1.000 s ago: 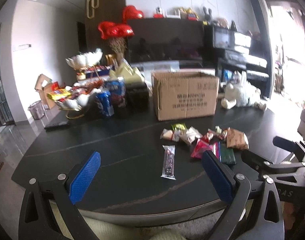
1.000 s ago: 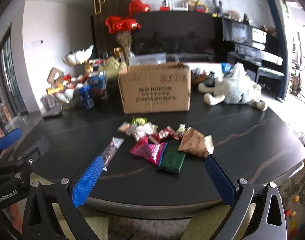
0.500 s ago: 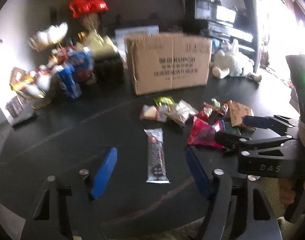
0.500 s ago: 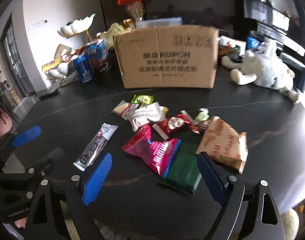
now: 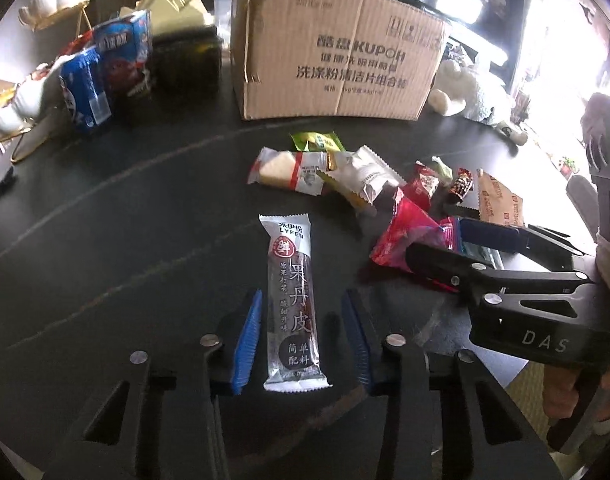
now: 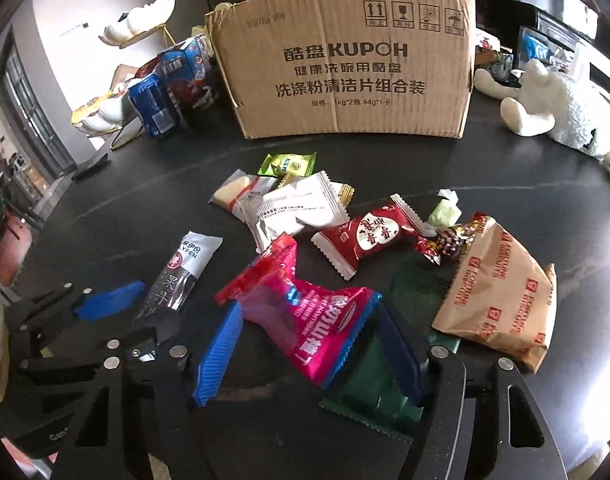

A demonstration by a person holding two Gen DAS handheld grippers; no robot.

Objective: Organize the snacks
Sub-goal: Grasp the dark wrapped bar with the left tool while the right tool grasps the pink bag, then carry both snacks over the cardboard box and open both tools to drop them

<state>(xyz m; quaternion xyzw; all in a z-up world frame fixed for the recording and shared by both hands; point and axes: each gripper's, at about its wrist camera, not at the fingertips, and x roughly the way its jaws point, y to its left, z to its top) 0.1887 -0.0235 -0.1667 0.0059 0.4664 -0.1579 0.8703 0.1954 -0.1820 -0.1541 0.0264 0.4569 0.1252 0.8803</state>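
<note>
A long white and brown fruit-leather bar [image 5: 293, 300] lies on the black table between the blue pads of my left gripper [image 5: 301, 338], which is open and straddles its near end without touching. The bar also shows in the right wrist view [image 6: 177, 276]. My right gripper [image 6: 313, 348] is open around a pink snack bag [image 6: 305, 312] that rests on a dark green packet [image 6: 369, 384]. Other wrapped snacks lie in a loose pile: a red packet [image 6: 369, 236], a white packet [image 6: 293, 208], a brown bag [image 6: 501, 296].
A cardboard box [image 5: 337, 52] stands behind the pile on the black table [image 5: 105, 240]. Blue drink cartons [image 5: 105, 76] and a white dish stand are at the back left. A white plush toy [image 6: 561, 112] lies at the back right.
Both grippers have moved forward and down onto the table. The left now straddles the fruit-leather bar and the right straddles the pink bag. Both jaws have narrowed.
</note>
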